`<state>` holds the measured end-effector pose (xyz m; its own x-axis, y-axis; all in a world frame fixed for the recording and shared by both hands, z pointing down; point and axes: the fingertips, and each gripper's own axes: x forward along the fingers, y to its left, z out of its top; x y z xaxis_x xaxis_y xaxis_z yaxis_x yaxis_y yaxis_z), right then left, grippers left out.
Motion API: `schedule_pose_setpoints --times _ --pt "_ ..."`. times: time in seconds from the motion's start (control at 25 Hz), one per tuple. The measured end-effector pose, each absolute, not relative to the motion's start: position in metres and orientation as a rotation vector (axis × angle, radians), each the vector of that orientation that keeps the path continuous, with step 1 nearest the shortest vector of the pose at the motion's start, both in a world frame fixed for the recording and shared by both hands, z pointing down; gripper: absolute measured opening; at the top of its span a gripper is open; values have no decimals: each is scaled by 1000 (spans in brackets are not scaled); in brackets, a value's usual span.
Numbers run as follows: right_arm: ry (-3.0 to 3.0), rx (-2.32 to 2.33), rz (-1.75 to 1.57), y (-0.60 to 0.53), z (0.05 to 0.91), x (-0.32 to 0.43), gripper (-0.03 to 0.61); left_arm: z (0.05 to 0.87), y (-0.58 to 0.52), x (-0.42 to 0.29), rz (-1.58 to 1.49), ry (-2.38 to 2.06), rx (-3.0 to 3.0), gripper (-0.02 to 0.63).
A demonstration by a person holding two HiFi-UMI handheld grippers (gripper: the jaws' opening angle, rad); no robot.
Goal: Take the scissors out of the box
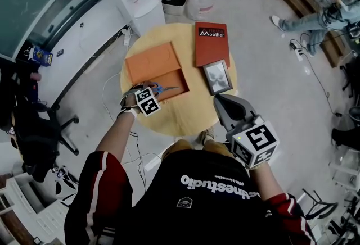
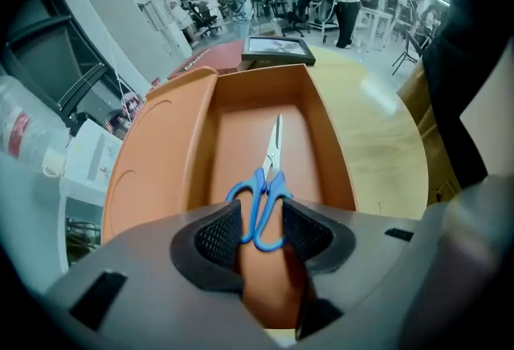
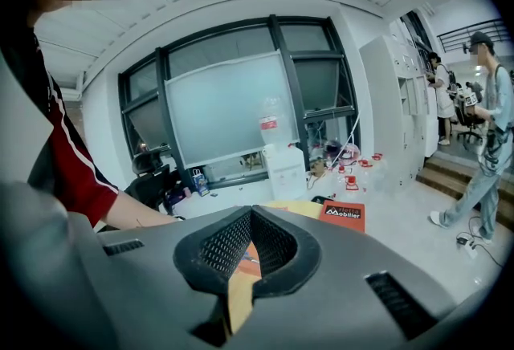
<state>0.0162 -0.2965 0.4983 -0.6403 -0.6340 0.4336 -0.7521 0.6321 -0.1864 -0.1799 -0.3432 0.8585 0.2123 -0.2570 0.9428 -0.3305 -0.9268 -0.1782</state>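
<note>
Scissors (image 1: 163,90) with blue handles lie in the open orange box (image 1: 184,81) on the round tabletop (image 1: 185,117) in the head view, with the left gripper (image 1: 148,88) at their handles and the right gripper (image 1: 218,100) held off the near edge. The left gripper view shows its jaws narrowed onto both handle loops, apparently gripping, blades flat on the box floor; a straight, level lift clear of the walls would suit. The right gripper view shows jaws tip to tip, holding nothing.

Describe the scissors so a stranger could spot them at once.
On the round wooden table, find the open orange box beside its lid. The scissors lie inside it, handles held between the left gripper's jaws. Bright blue handles and steel blades mark them out from the red book and picture frame nearby.
</note>
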Motion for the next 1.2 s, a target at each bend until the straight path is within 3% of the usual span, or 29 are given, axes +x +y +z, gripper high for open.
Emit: schedule_pose_setpoints --times 0.52,0.76,1.2 --pt "-2533 1110 501 -296 500 27 28 868 -330 -176 1914 -442 2318 173" --pt "-2531 1105 506 -299 500 28 28 869 -327 -170 1935 -387 2275 109" --pt "-2529 1124 510 -293 502 31 28 870 -324 -170 1913 -357 2229 95"
